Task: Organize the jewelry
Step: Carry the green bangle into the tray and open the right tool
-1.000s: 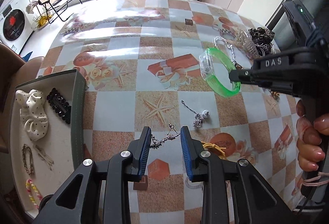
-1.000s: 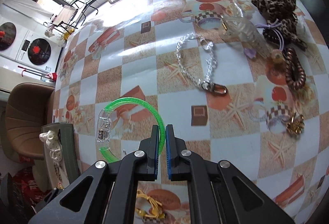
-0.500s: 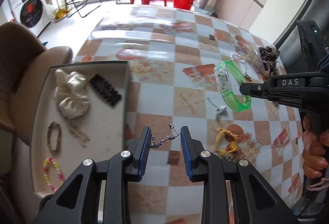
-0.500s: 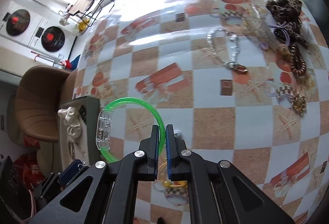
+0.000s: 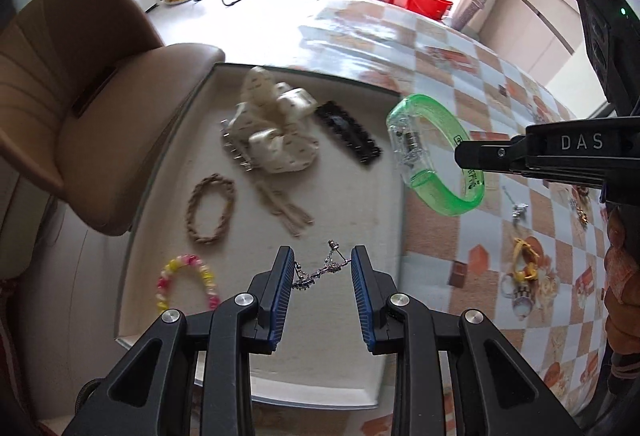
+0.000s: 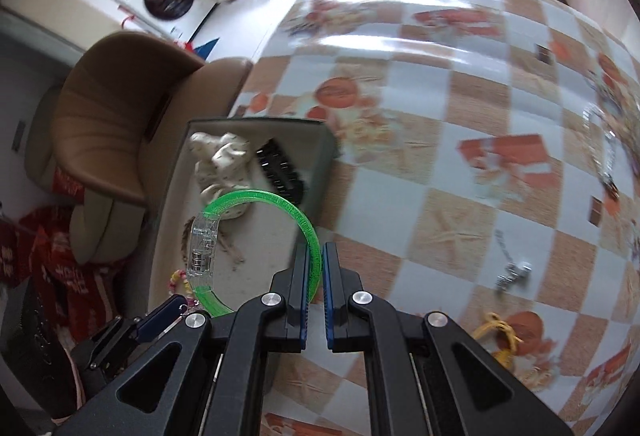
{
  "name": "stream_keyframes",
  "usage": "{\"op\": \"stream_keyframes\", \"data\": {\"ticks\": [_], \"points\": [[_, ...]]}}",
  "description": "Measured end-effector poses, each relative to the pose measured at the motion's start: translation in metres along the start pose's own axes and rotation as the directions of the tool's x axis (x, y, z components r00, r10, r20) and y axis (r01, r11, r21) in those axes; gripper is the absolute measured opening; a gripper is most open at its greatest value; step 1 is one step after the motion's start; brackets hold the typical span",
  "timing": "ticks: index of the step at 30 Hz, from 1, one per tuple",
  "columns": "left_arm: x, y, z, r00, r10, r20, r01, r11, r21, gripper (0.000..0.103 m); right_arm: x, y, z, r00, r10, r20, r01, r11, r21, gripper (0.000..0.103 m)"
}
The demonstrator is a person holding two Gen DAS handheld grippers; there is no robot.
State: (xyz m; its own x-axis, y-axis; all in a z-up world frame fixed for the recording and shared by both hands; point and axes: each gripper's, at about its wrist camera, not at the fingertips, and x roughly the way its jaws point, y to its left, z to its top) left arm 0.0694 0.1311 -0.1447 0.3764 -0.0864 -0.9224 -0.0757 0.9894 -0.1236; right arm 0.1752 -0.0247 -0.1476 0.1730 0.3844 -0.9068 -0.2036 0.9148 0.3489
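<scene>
Green bangle and silver chain, both carried over the tray.

Left wrist view: silver chain (image 5: 320,270) strung across the part-open left gripper (image 5: 323,268), caught on both pads, hanging above bare tray (image 5: 340,356) floor just ahead; green bangle (image 5: 434,152) up and to the right, nipped by the right gripper (image 5: 460,156), near the tray's right wall.
Right wrist view: right gripper (image 6: 316,268) clamped narrow on the bangle's band, ring standing on edge, arcing forward and left over the tray; likely set-down straight ahead-left.
</scene>
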Motion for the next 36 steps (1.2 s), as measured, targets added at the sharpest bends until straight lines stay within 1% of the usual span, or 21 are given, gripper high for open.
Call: {"op": "stream_keyframes", "data": {"ticks": [5,8,12,16,20,24,29,36], "points": [[0.016,0.025,-0.005,0.999,0.04,-0.019,-0.041,0.998,-0.037,0.033,0.034,0.037,0.007,0.997,-0.064,-0.046,0.059,0.992,-0.113,0.006],[0.026,0.033,-0.007,0.998,0.051,-0.031,-0.053,0.998,-0.045,0.033,0.052,0.049,0.01,0.991,-0.111,-0.069,0.099,0.983,-0.157,0.006],[0.037,0.036,-0.008,0.997,0.067,-0.035,-0.069,0.997,-0.037,0.033,0.075,0.062,0.014,0.979,-0.181,-0.094,0.158,0.964,-0.215,0.006],[0.044,0.039,-0.008,0.996,0.083,-0.037,-0.084,0.996,-0.039,0.033,0.089,0.069,0.019,0.968,-0.235,-0.084,0.209,0.947,-0.246,0.006],[0.052,0.044,-0.008,0.995,0.092,-0.05,-0.094,0.994,-0.05,0.033,0.101,0.068,0.025,0.96,-0.269,-0.075,0.246,0.941,-0.232,0.006],[0.058,0.046,-0.008,0.994,0.091,-0.067,-0.094,0.994,-0.052,0.033,0.11,0.068,0.027,0.958,-0.276,-0.079,0.253,0.942,-0.219,0.006],[0.06,0.043,-0.01,0.992,0.11,-0.067,-0.112,0.993,-0.031,0.033,0.111,0.069,0.029,0.958,-0.279,-0.073,0.256,0.939,-0.228,0.006],[0.062,0.038,-0.006,0.99,0.12,-0.079,-0.123,0.992,-0.03,0.034,0.11,0.065,0.027,0.963,-0.258,-0.077,0.238,0.949,-0.209,0.007]]}}
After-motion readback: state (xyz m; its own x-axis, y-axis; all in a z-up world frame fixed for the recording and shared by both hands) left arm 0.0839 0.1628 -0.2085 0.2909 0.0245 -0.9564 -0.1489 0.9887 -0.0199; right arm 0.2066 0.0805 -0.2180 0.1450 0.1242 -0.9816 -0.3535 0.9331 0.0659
